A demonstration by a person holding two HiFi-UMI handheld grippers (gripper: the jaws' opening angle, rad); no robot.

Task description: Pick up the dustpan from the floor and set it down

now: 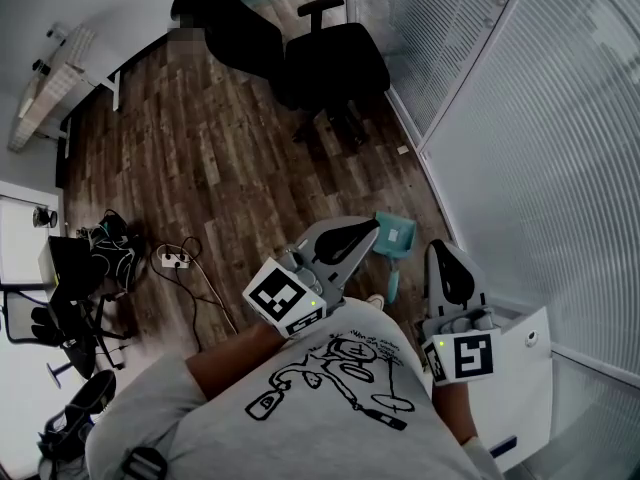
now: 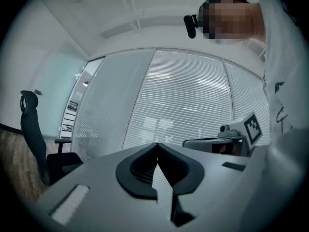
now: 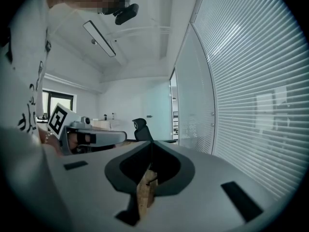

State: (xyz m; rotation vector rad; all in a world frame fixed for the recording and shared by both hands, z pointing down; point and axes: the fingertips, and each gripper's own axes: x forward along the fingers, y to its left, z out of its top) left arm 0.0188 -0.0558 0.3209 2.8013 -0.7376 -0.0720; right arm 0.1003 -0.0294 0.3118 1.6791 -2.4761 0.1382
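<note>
In the head view a teal dustpan (image 1: 396,234) lies on the wood floor (image 1: 230,158), its handle (image 1: 392,286) pointing back toward the person. It shows between my two grippers, well below them. My left gripper (image 1: 372,226) is held level just left of it, and its jaws meet at the tips with nothing in them (image 2: 157,145). My right gripper (image 1: 447,248) hangs to the dustpan's right, shut and empty (image 3: 151,143). Neither gripper view shows the dustpan.
A glass wall with blinds (image 1: 500,118) runs along the right. Two black office chairs (image 1: 335,58) (image 1: 225,23) stand at the far end. A power strip with cables (image 1: 175,260) and dark gear (image 1: 100,243) lie at the left. A white cabinet (image 1: 525,368) is by my right hand.
</note>
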